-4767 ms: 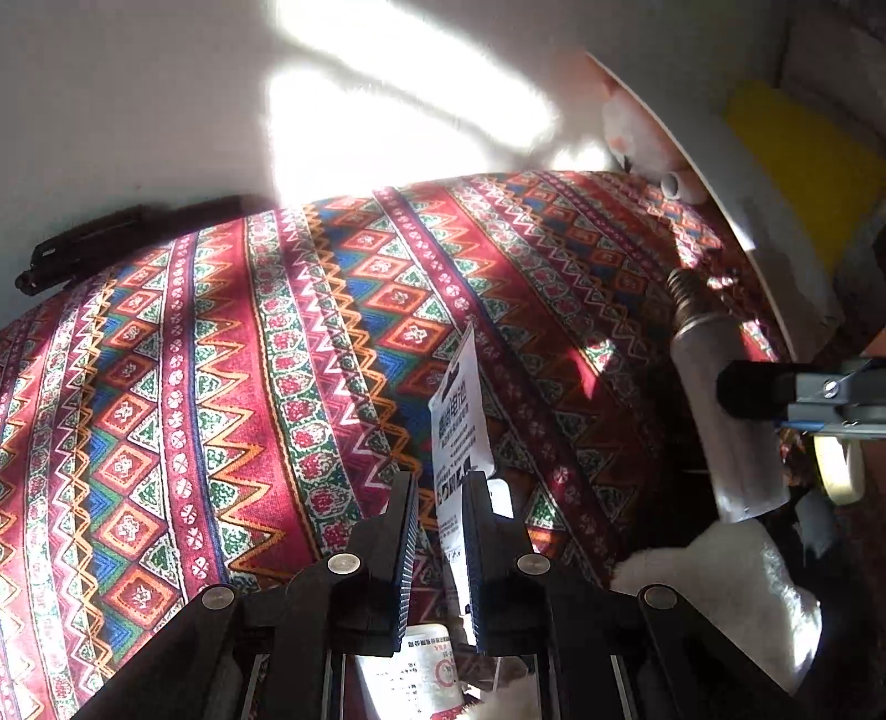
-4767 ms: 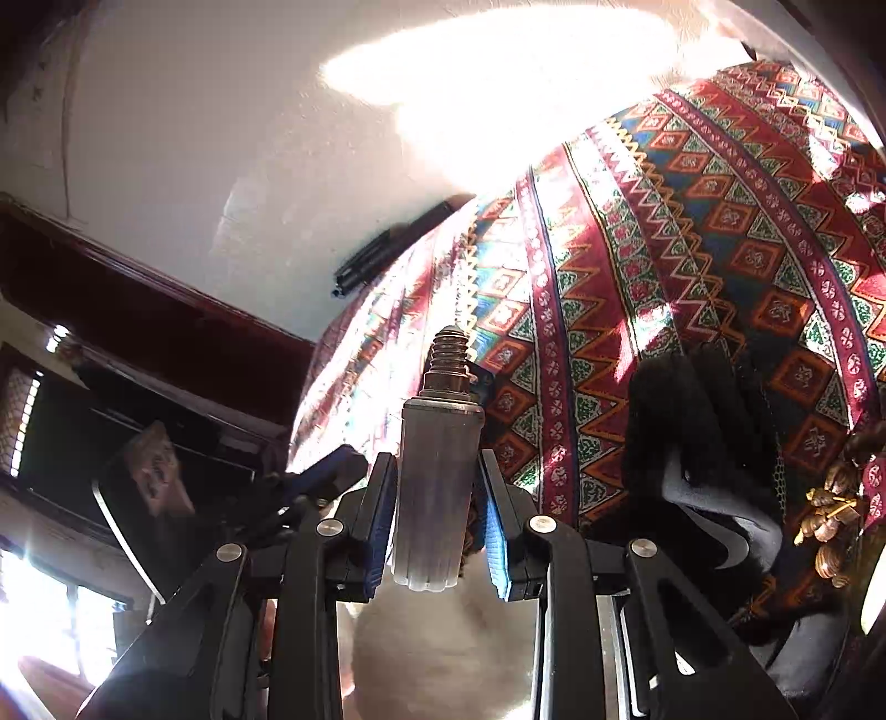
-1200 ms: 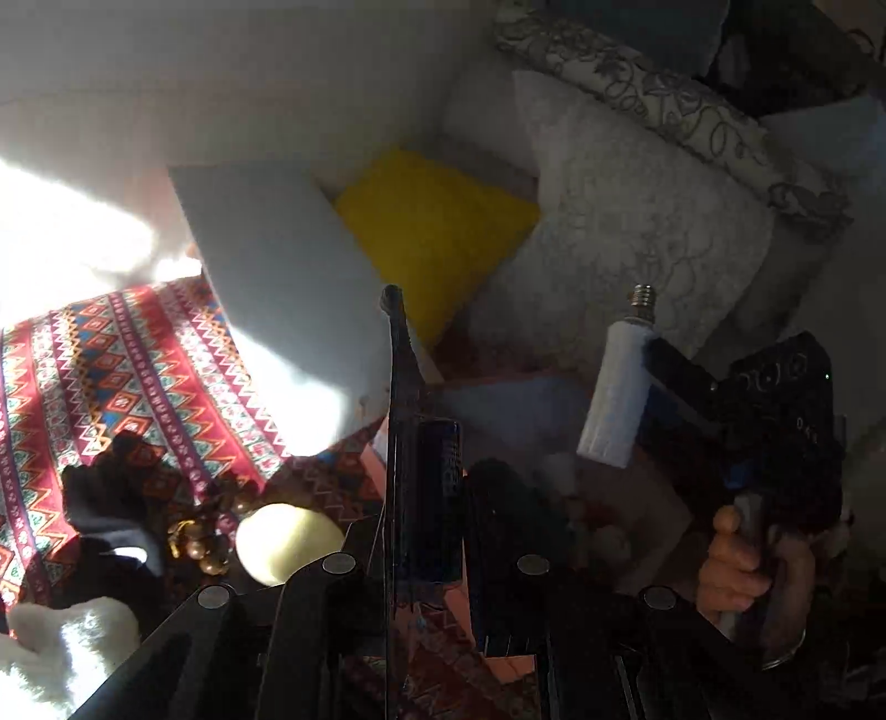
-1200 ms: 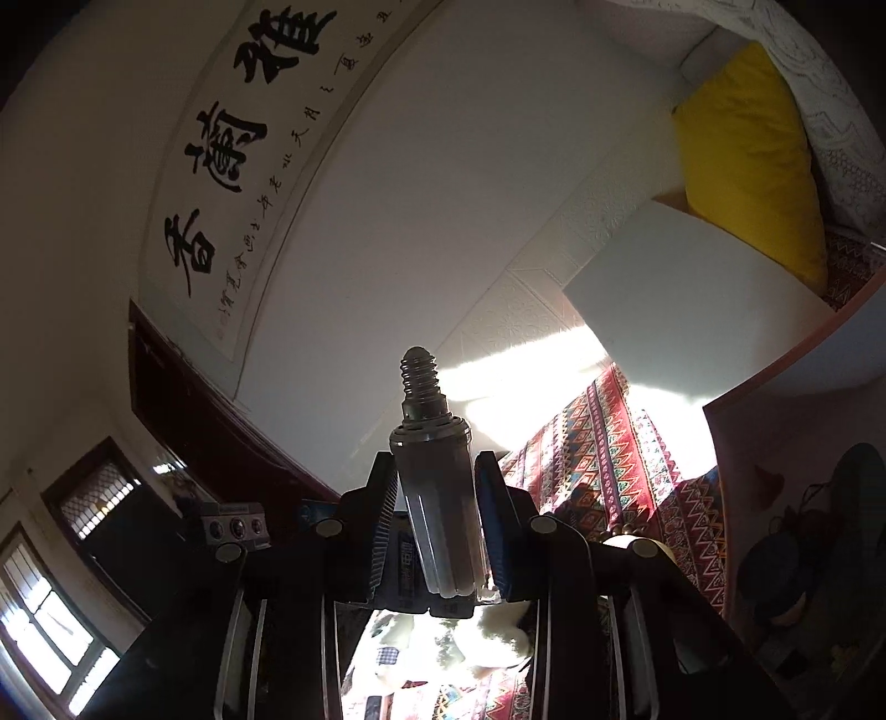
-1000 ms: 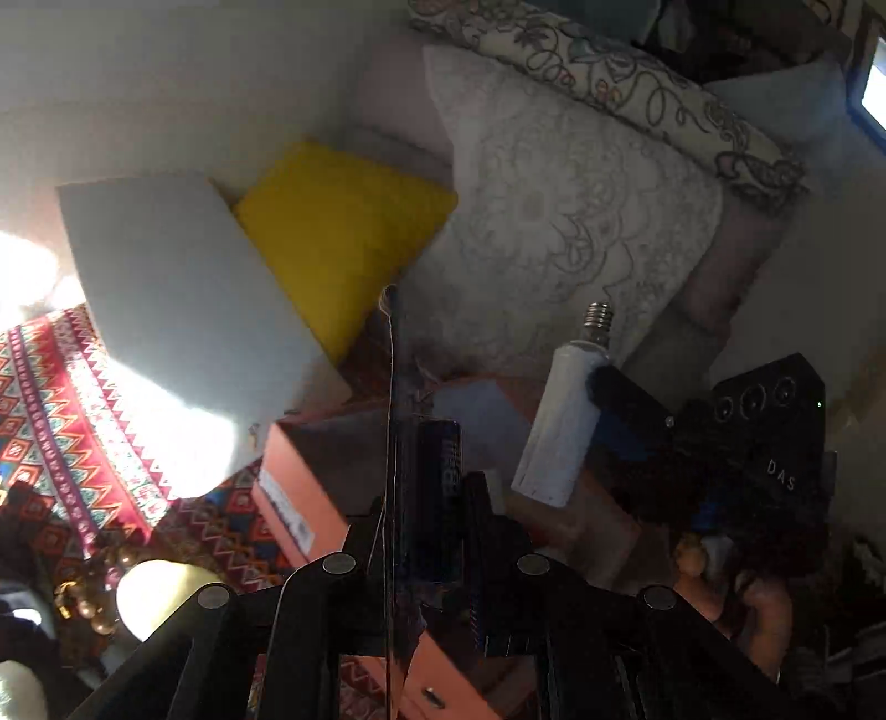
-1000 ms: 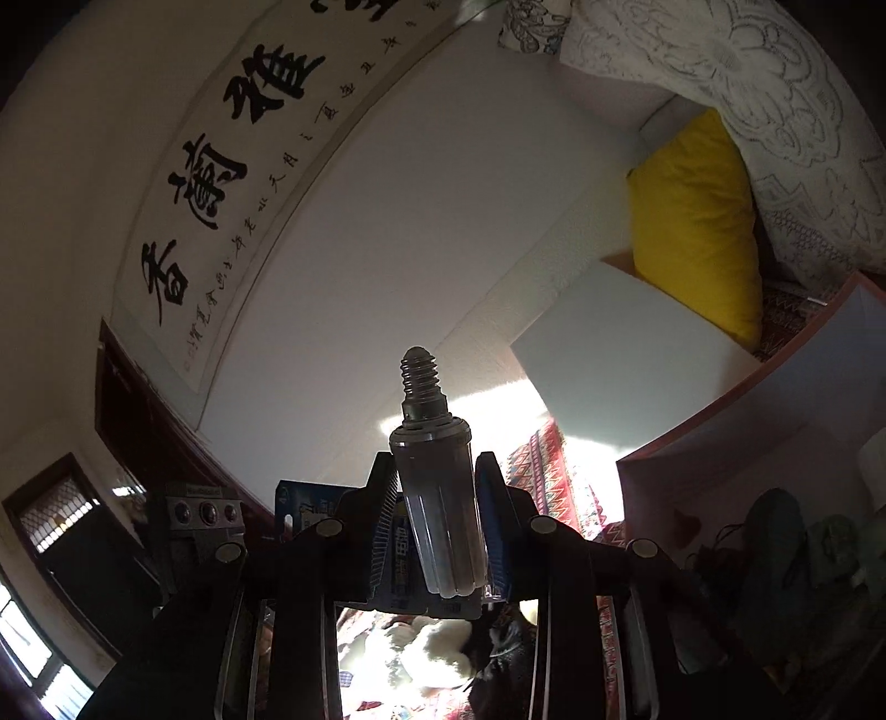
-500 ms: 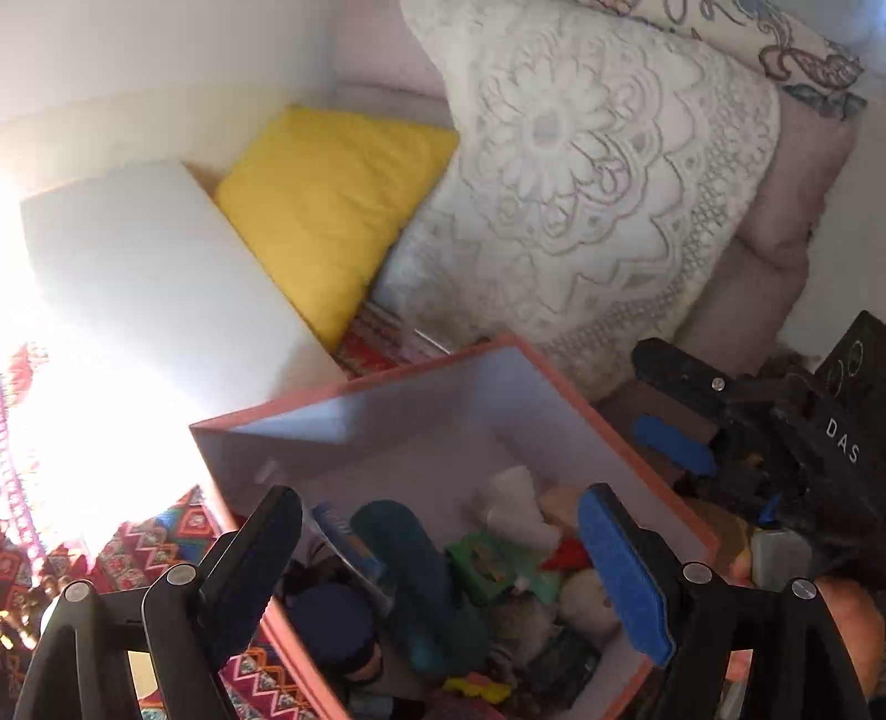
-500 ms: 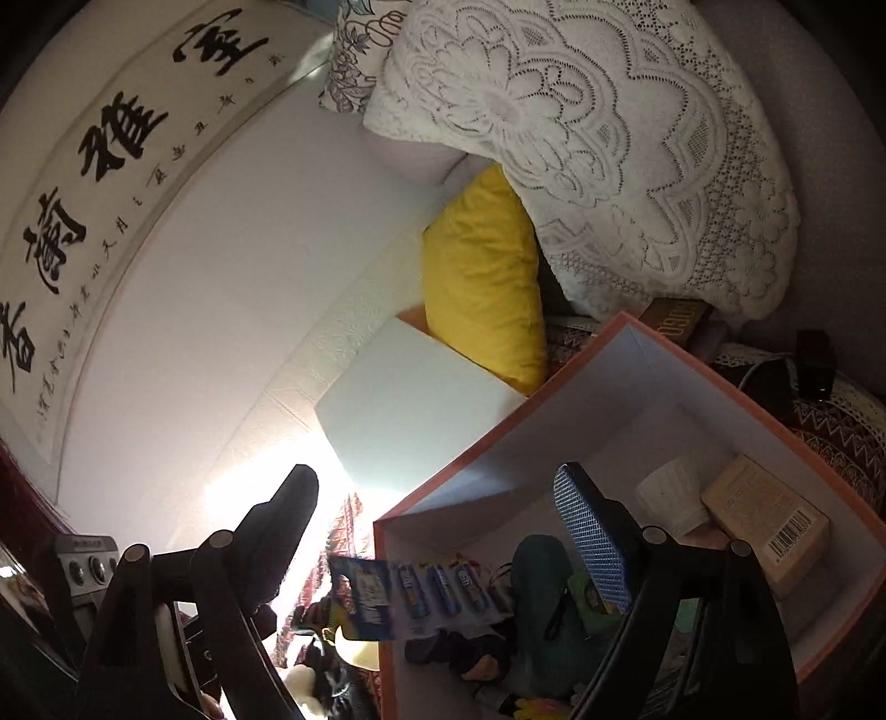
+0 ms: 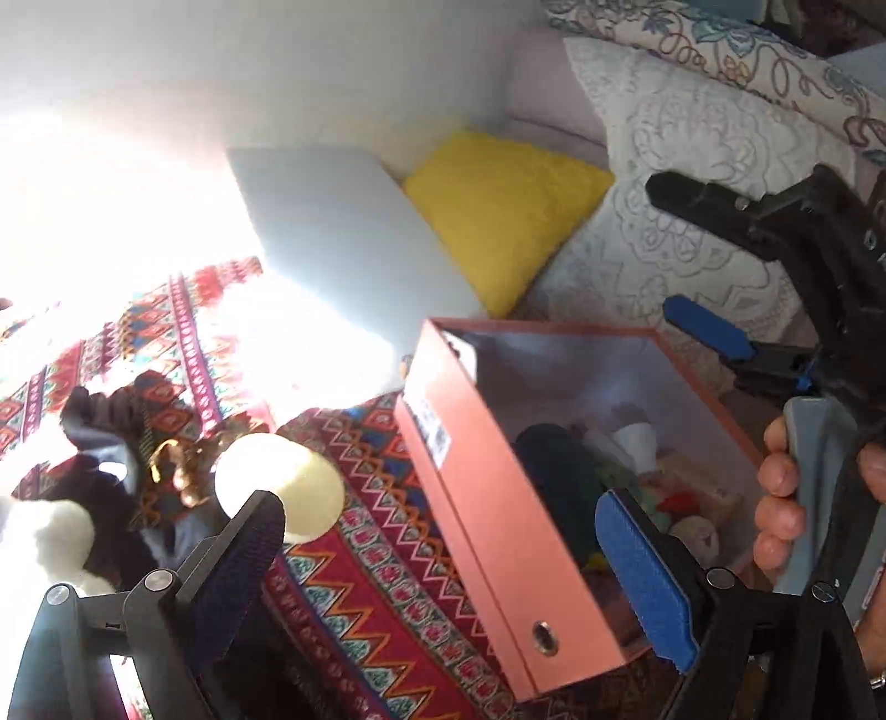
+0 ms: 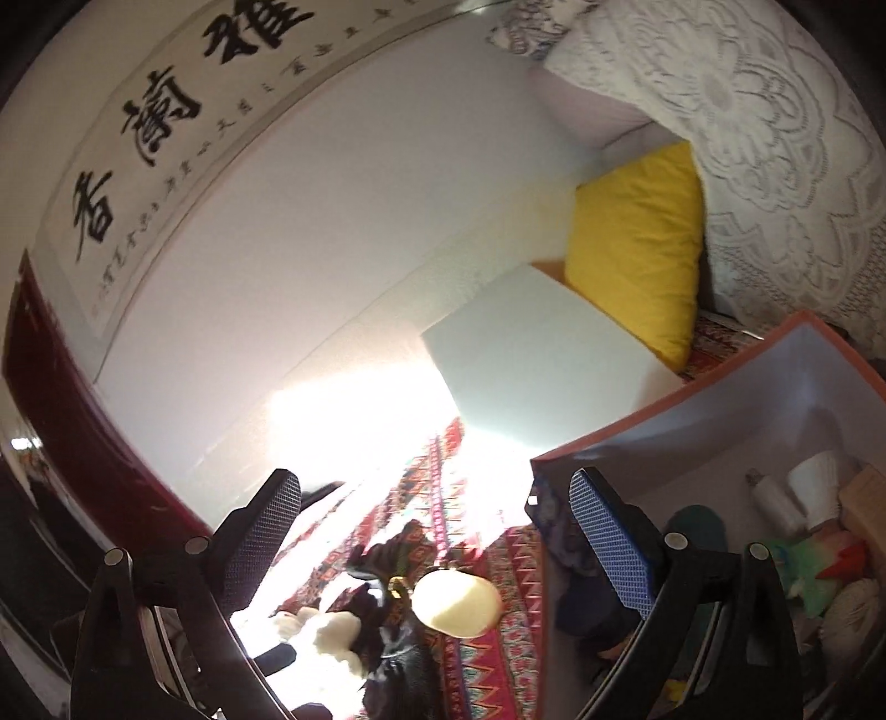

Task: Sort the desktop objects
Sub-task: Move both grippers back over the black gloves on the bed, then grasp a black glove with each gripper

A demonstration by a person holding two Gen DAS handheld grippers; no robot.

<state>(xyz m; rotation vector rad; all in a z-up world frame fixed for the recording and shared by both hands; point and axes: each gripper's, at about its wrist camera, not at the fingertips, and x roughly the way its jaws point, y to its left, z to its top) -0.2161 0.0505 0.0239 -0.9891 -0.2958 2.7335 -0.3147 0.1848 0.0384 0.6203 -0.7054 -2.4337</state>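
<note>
Bulb (image 10: 775, 501) lying in box (image 10: 692, 399) (screw-end up-left)

Behind your desk: cushions, a wall and a scroll.

You have a yellow cushion (image 9: 501, 213) leaning against a white lace pillow (image 9: 692, 183), with a floral pillow (image 9: 720, 50) lying across the top of it. A pale flat board (image 9: 343, 243) stands tilted just beside the yellow cushion, sunlight washing out its lower edge. From your right wrist view, a calligraphy scroll (image 10: 183, 111) with black characters hangs on the white wall (image 10: 343, 210), and dark red woodwork (image 10: 61, 399) runs along the wall's left side.
</note>
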